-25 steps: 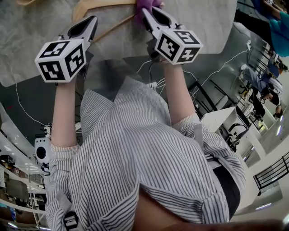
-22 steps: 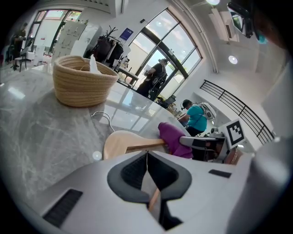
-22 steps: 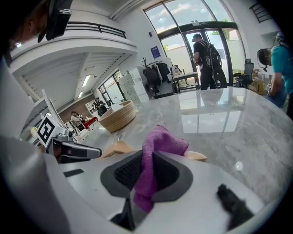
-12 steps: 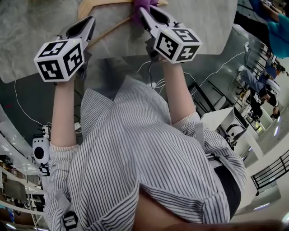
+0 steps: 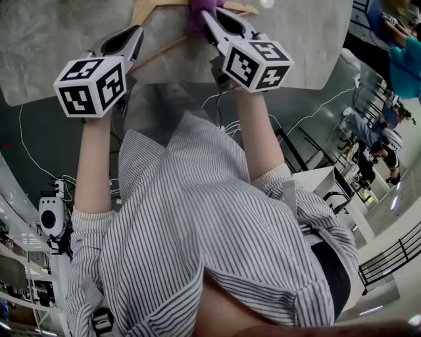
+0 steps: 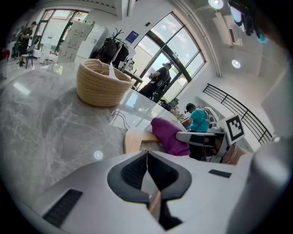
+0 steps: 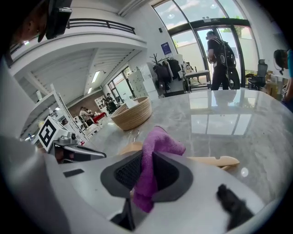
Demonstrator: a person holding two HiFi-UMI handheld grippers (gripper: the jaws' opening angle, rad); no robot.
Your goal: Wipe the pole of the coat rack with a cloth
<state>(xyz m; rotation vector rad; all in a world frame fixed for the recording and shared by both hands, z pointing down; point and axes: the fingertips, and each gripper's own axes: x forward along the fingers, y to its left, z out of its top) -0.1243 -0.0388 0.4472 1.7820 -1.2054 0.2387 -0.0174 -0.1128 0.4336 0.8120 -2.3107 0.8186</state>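
A wooden clothes hanger (image 5: pixel 148 10) lies on the grey marble table (image 5: pixel 52 46) at the top of the head view. Its thin lower bar (image 5: pixel 164 45) runs down to my left gripper (image 5: pixel 137 29), which is shut on it; a strip of wood shows between the closed jaws (image 6: pixel 146 153). My right gripper (image 5: pixel 205 14) is shut on a purple cloth (image 7: pixel 153 151), which sits bunched against the hanger (image 7: pixel 215 161). From the left gripper view the cloth (image 6: pixel 167 135) rests on the hanger's shoulder (image 6: pixel 135 139), with the right gripper (image 6: pixel 197 137) behind it.
A woven basket (image 6: pixel 98 82) stands further out on the table, also in the right gripper view (image 7: pixel 132 113). The hanger's metal hook (image 6: pixel 120 116) points toward it. A coat rack hung with dark clothes (image 7: pixel 165 68) stands far off by the windows. People move about in the background.
Both grippers keep their holds. The right gripper with the cloth has crept slightly further up along the hanger; the head camera shifted a little.
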